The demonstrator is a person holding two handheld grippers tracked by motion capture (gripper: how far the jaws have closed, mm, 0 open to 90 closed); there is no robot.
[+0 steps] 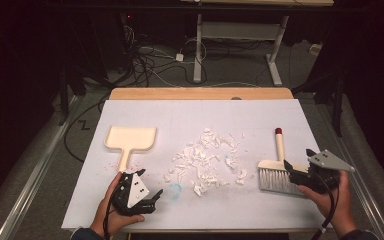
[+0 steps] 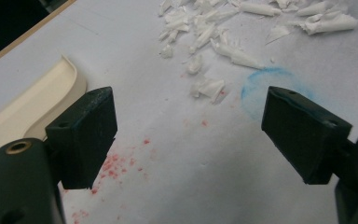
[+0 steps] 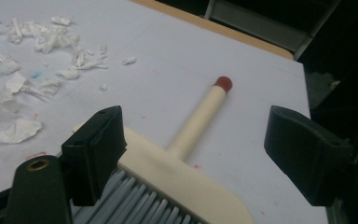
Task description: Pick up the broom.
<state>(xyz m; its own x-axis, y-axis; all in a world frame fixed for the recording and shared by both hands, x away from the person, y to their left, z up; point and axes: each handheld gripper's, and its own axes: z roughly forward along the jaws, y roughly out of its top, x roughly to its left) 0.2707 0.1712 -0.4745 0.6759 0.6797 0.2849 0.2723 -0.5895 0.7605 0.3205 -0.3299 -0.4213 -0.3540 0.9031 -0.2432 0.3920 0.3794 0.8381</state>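
The table (image 1: 195,117), covered in white, carries a cream dustpan (image 1: 130,139) at the left, its handle running toward the person. At the right lies the brush (image 1: 277,167), long axis front to back, red-tipped handle pointing away, grey bristles nearest the person. Paper scraps (image 1: 207,157) litter the middle. The right tool (image 1: 298,169) hovers over the brush head, jaws spread wide, gripping nothing. The left tool (image 1: 156,197) is likewise spread and empty above the table, near the dustpan's handle.

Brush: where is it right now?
High view: the brush lies at the table's right side, bristles toward the person, between the paper scraps and the open right tool.
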